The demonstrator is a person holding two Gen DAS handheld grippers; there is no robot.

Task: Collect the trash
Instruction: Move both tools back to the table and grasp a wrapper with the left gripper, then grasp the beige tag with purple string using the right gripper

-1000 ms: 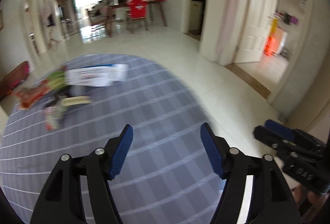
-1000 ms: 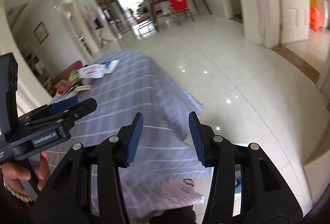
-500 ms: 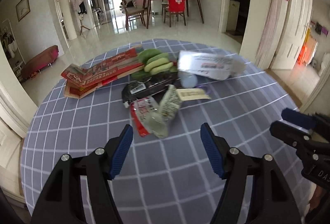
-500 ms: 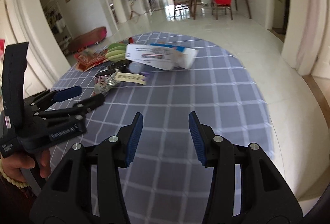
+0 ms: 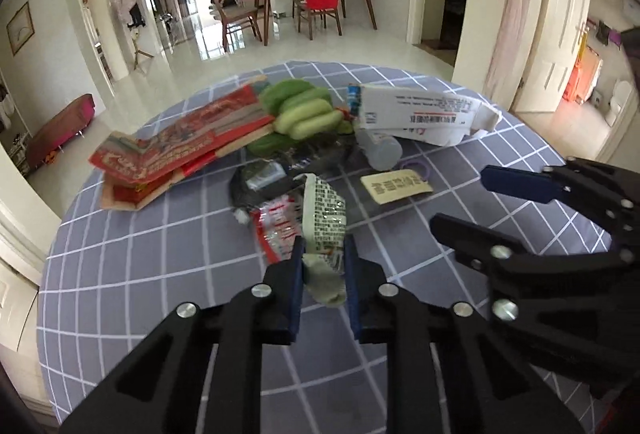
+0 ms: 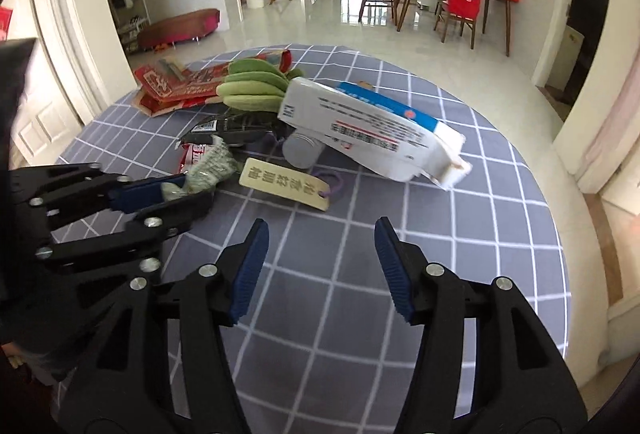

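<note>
We have the left tool (image 5: 322, 266) pinched onto the near end of the crumpled wrapper (image 5: 322, 218), its blue pads pressing the thin foil from both sides. Those jaws have just been closing, and they caught the piece nearest us because its tail sticks out of the pile toward our side of the bench (image 5: 120, 274). From the right wrist view we see the same grip side-on: left tool (image 6: 176, 190) clamped low, the wrapper (image 6: 212, 166) bunched at its tip.

The right tool (image 6: 320, 262) hangs over bare checked cloth, jaws apart and holding nothing. They have just been opening a little, and we judge that readies them for the next piece. The beige tag (image 6: 286, 184) lies flat just beyond it, nearest in line.

Farther off, the rest of the trash sits heaped mid-bench: the white carton (image 6: 372, 130) propped across a small plastic bottle (image 6: 302, 150), green bananas (image 6: 252, 88) behind, red packets (image 5: 180, 150) at far left. The heap overlaps, so the loose outer bits look easiest to lift first.
</note>
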